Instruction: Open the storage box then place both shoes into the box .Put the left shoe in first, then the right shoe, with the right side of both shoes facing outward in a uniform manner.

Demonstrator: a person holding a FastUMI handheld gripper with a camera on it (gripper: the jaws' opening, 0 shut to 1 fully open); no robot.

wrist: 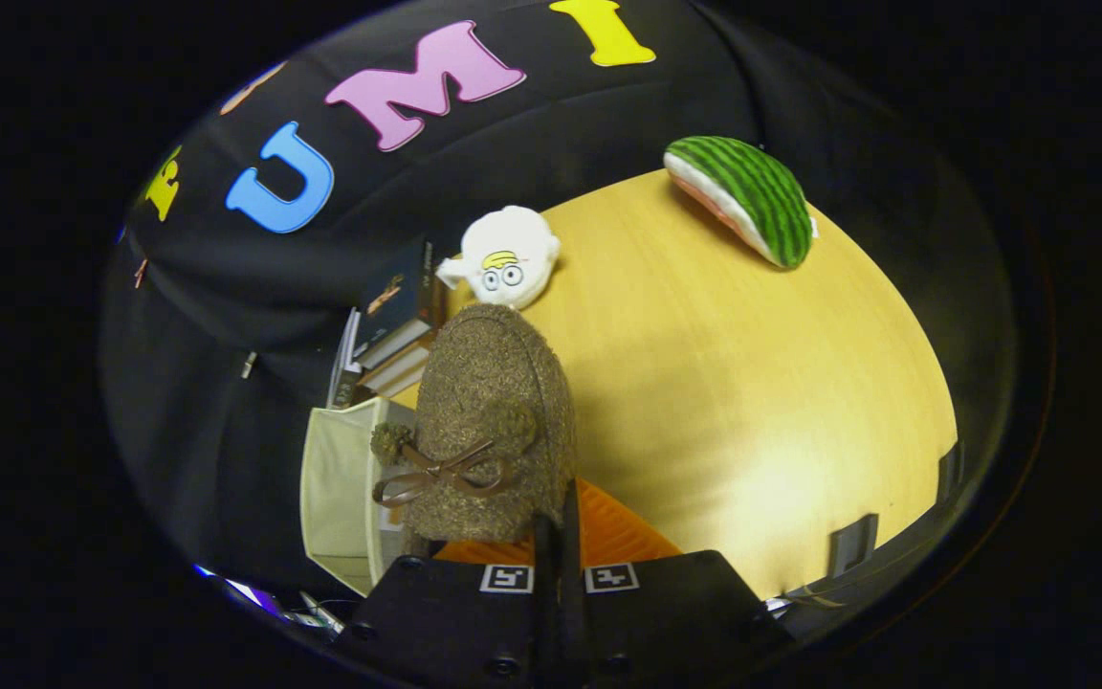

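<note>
A brown fuzzy shoe [492, 421] with a brown bow and pom-poms hangs just ahead of my gripper [558, 536], toe pointing away over the wooden table [733, 383]. The two fingers stand pressed close together on the shoe's rear edge, so the gripper is shut on it. A cream storage box [341, 488] sits below and beside the shoe, at the table's near side; its open inside faces the shoe. Whether a shoe lies inside it is hidden.
Beyond the shoe sit a white plush toy [510, 256] and a stack of books [393, 330]. A watermelon-slice plush [747, 196] lies at the table's far side. Black cloth wall surrounds the table.
</note>
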